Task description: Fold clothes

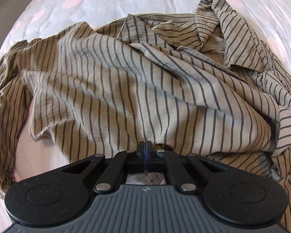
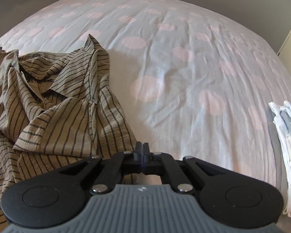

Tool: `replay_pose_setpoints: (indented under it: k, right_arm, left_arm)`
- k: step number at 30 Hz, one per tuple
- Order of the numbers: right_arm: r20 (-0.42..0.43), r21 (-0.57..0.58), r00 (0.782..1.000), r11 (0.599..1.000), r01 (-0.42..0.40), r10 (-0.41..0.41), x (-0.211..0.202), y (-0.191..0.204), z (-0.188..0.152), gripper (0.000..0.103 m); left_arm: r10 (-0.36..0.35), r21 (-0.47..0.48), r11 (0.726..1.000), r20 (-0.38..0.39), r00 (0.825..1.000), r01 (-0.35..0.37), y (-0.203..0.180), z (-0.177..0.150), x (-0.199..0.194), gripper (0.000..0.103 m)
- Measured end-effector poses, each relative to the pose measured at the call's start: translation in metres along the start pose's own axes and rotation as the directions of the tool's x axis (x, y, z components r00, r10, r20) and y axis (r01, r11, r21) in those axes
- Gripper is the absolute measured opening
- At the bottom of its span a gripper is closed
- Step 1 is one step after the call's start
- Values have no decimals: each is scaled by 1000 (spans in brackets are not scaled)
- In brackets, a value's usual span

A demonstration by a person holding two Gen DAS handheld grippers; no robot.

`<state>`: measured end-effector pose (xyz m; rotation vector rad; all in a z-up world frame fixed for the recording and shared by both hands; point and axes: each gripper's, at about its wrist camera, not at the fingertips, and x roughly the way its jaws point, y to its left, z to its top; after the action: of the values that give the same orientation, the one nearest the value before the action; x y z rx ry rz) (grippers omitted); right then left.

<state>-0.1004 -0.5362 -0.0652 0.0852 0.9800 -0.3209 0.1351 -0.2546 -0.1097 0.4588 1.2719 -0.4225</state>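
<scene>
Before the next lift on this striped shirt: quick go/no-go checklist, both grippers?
1. Left gripper shut: ok, fingers pressed together at the striped shirt.
2. Left grip holds fabric: ok, the cloth drapes taut from its tips.
3. Right gripper shut: ok, fingers together.
4. Right grip holds fabric: cannot tell; the shirt's edge meets the tips, but the pinch itself is hidden.
5. Shirt spread flat: not ok, collar area bunched and creased.
6. Room to lay it out on the bedspread: ok ahead of the right gripper; folded white stack sits at the right edge, apart from the shirt.
</scene>
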Motion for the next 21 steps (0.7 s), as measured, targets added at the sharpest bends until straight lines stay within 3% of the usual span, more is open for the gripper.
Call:
replay_pose_setpoints:
  k: [1,4,5,6,8,11,16,19,21]
  right_arm:
    - [-2,25,1000,1000,-18,19,-1,-3,-2,0]
    - [-1,79,997,994,-78,79,2,-4,-7,20]
    - [-3,93,995,990,-103,104,4,-3,-8,47]
    - [-8,108,992,987,-123,124,7,-2,-8,68]
    - [-18,138,987,978,-155,159,12,0,-8,72]
    - [-27,200,978,960,-199,208,21,-3,-9,79]
    - [-79,317,958,918,-240,277,40,-3,-14,78]
    - [-90,290,945,916,-276,313,42,9,-15,49]
    - [-94,236,948,932,-276,304,39,19,-17,20]
  left_arm:
    - [6,-3,1000,6,1000,-6,0,-2,-3,0]
    - [13,-27,1000,38,999,-12,5,-4,-12,3]
    - [14,-44,999,56,998,-11,8,-3,-16,15]
    - [23,-57,998,75,997,-18,10,-3,-19,36]
    - [57,-51,997,101,993,-52,10,-3,-23,66]
    - [87,-31,996,121,989,-84,6,-4,-23,67]
    - [83,10,996,73,994,-84,-8,-6,-6,67]
    - [85,13,996,51,995,-86,-13,-5,5,67]
    - [69,-15,998,48,996,-68,-11,-4,10,57]
